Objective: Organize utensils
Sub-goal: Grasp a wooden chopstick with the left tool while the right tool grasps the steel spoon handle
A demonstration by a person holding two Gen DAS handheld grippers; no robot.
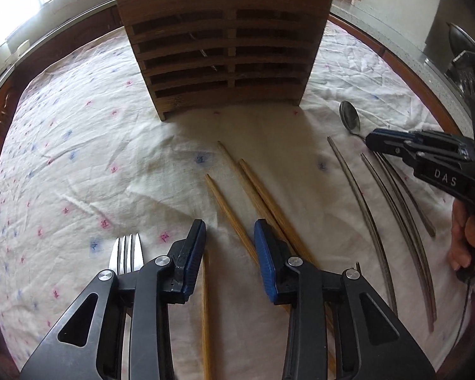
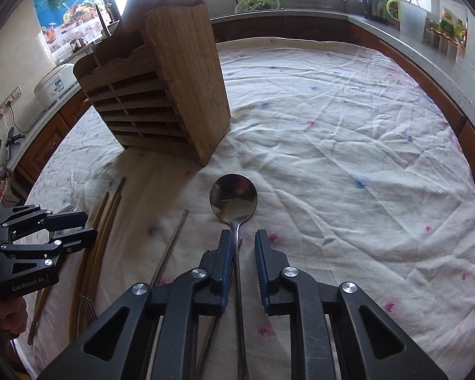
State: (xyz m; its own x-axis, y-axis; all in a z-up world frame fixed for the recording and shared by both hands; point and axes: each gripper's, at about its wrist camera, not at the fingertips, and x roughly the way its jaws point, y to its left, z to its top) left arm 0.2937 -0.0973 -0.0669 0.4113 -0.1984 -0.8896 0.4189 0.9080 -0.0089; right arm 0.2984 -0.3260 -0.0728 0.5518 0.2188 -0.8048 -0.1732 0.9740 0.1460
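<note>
Both handheld tools are showing the same build: matte black angular bodies with triangular cut-outs in their arms and round silver screw heads at the pivots. The left gripper [image 1: 229,231] is wearing ribbed blue pads [image 1: 193,253] on the inner faces of its fingers, and the right gripper [image 2: 242,240] is carrying matching blue pads [image 2: 259,259]. White lettering is showing on the sides: "DAS" on the right tool, "GenRobot.AI" on the left. A thin dark cable is trailing below the hand [image 1: 467,240] gripping the right tool.
</note>
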